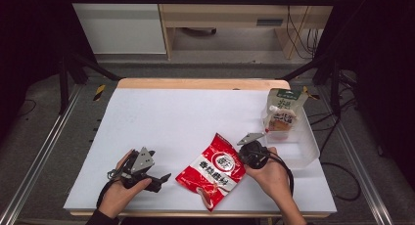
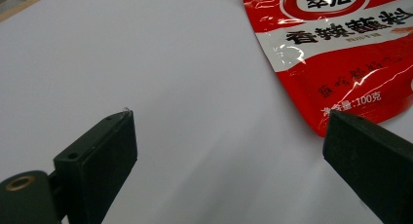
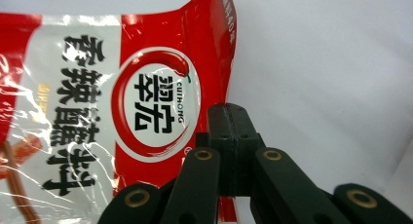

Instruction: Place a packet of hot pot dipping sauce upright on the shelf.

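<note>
1. My right hand-held gripper point(image 3: 228, 118) has its jaws clenched together on the edge of the red sauce pouch point(image 3: 112, 107); in the right gripper view the two pads meet flat, with the pouch's rim running down behind them (how much film sits between the pads I cannot tell).
2. My left hand-held gripper point(image 2: 229, 141) is released, jaws spread wide over bare counter point(image 2: 185, 68), nothing between them.
3. The relation that matters: the red sauce pouch point(image 1: 212, 170) lies flat between my two hands, its long axis slanting from the far right corner down toward the near edge. My right hand-held gripper point(image 1: 250, 153) is at its upper right edge, so it is the nearer one; my left hand-held gripper point(image 1: 164, 178) sits just beside the pouch's lower left side, apart from it.
4. To my right, past the right hand, stands a clear plastic bin point(image 1: 306, 146) with a spouted pouch point(image 1: 280, 118) and a green-topped pack point(image 1: 285, 99) leaning inside (I judge the red pouch belongs there too).
5. The counter point(image 1: 166, 117) is white with a wooden far edge; beyond it are a grey floor, black frame legs, cables and a pale cabinet.
</note>
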A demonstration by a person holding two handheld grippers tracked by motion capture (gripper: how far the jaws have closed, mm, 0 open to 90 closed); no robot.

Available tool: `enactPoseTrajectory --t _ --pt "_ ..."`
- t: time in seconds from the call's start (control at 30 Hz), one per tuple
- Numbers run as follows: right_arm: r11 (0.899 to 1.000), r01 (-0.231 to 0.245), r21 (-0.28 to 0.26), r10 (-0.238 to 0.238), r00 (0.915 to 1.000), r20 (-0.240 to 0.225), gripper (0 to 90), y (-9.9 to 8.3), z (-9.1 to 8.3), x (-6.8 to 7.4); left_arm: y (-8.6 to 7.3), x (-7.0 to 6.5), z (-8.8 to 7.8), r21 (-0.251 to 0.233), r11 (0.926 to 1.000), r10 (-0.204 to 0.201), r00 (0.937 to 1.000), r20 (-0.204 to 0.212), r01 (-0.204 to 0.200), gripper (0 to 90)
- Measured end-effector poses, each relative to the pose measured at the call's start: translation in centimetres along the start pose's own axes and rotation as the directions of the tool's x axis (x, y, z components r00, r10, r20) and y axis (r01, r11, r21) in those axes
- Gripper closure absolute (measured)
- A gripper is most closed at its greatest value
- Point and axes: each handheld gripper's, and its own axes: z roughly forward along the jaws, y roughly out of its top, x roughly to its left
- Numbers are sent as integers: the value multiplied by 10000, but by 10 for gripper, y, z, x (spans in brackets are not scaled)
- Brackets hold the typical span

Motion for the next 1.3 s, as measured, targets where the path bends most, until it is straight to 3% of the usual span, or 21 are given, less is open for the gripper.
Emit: enactPoseTrajectory --t 0.5,0.8,0.97,1.3 --pt "9935 714 -888 -737 9970 -225 900 26 -24 13 0 2 -1 -21 10000 -63 10000 -4 63 56" --pt "9868 1118 -1175 -1167 9925 -355 900 49 -23 17 -1 5 -3 -126 9997 -194 9998 -66 193 56" --pt "9795 1486 -1360 -1564 9865 -484 900 66 -20 19 -1 9 -5 -145 9996 -238 9997 -68 237 56" --pt "9553 2450 -1656 -2583 9639 -640 900 93 -22 33 10 22 -13 -192 9991 -375 9993 -5 375 62"
